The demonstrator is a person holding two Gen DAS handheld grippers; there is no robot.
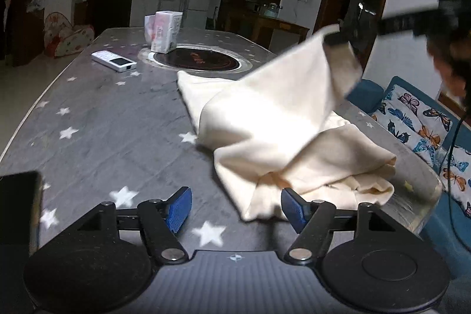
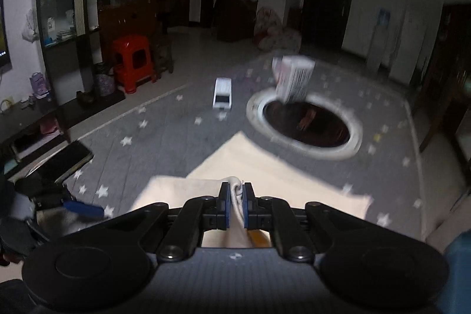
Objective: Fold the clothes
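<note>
A cream cloth lies bunched on the grey star-patterned table, with one corner pulled up to the upper right. There my right gripper holds that corner in the air. In the right wrist view the right gripper is shut on a fold of the cream cloth, which drapes down below it. My left gripper stands open low over the table's near edge. A hanging tip of the cloth lies between its jaws, close to the right pad, and is not pinched. One of the left gripper's blue pads shows at the lower left.
A white remote, a tissue pack and a round dark hob set into the table sit beyond the cloth. A dark phone lies at the near left. A butterfly-print sofa stands right of the table.
</note>
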